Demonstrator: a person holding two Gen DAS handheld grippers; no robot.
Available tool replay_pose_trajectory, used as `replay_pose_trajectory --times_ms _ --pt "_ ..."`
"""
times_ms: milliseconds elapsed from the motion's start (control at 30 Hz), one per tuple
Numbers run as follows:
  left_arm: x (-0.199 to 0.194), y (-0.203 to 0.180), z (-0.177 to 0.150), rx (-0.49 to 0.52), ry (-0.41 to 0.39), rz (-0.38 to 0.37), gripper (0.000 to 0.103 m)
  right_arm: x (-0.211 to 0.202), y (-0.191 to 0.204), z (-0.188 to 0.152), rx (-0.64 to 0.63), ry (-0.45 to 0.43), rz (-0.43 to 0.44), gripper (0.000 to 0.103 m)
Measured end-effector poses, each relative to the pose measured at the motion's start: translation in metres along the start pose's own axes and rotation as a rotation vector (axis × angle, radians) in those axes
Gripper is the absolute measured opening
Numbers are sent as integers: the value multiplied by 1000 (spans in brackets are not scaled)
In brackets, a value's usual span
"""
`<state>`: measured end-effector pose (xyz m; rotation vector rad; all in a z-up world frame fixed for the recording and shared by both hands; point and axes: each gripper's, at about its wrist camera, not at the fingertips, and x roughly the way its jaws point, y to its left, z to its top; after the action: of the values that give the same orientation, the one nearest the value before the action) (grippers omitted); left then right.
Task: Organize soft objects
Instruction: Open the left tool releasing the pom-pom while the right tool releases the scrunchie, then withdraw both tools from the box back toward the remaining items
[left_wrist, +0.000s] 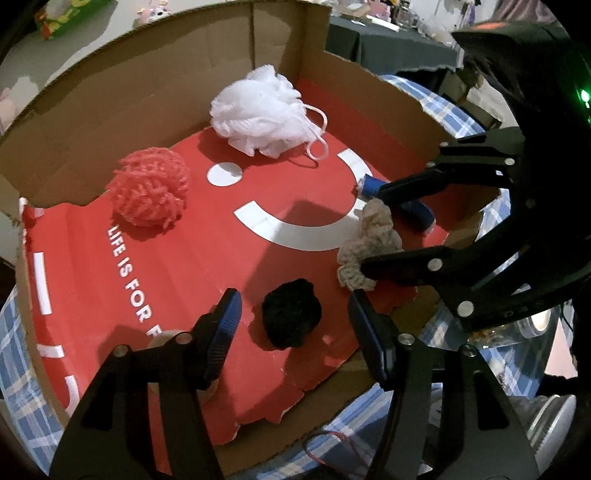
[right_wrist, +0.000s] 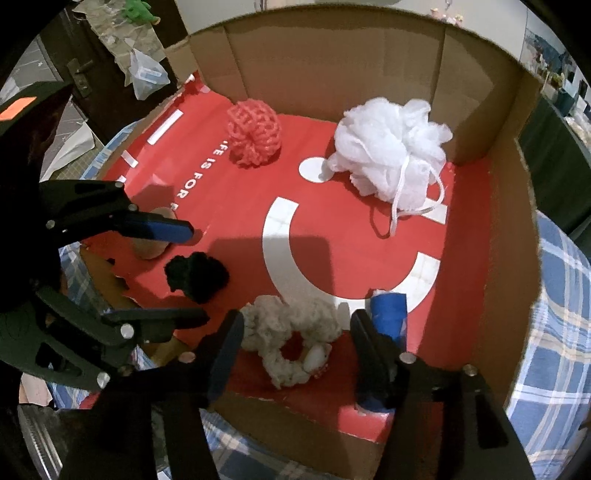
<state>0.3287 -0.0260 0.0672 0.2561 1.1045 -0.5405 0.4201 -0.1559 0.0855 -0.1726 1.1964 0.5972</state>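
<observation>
hovering left gripper spread wide around black yarn ball, no contact | right gripper spread, straddling cream crocheted ring, blue roll just beside its right finger | red yarn ball and white mesh loofah further back on red liner of cardboard box

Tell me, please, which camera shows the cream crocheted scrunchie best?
The right wrist view shows it best: the cream scrunchie lies whole between the open fingers of the right gripper, with its ring hole visible. In the left wrist view the scrunchie appears bunched and partly covered by a finger of the right gripper.
</observation>
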Motion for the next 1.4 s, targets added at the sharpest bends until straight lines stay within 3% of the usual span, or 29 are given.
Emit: replay_pose_trajectory --times_ms 167,367,467,633,733,833,1033,1167,1400 --pt "-26 1 -5 -44 -59 6 65 -19 4 -2 0 -36 -25 70" --pt "-78 -8 -23 -90 -203 17 74 -62 13 -10 10 -135 -61 80" --pt "-101 -18 -36 -107 -273 40 81 -92 23 -18 18 -211 -73 87" --pt "-143 -36 -63 -140 -405 85 83 -143 46 -38 33 -355 -101 98" --pt "-166 -51 -80 -153 -497 108 92 -171 67 -55 20 -445 -153 103" --pt "-185 -67 -99 -153 -597 163 93 -197 90 -76 8 -551 -214 103" --pt "-211 -92 -139 -194 -744 206 97 -223 123 -119 3 -679 -267 103" --pt "-217 -102 -159 -214 -784 196 100 -227 143 -149 -3 -744 -337 103" --pt "-216 -123 -189 -208 -811 212 100 -220 163 -186 10 -793 -353 103"
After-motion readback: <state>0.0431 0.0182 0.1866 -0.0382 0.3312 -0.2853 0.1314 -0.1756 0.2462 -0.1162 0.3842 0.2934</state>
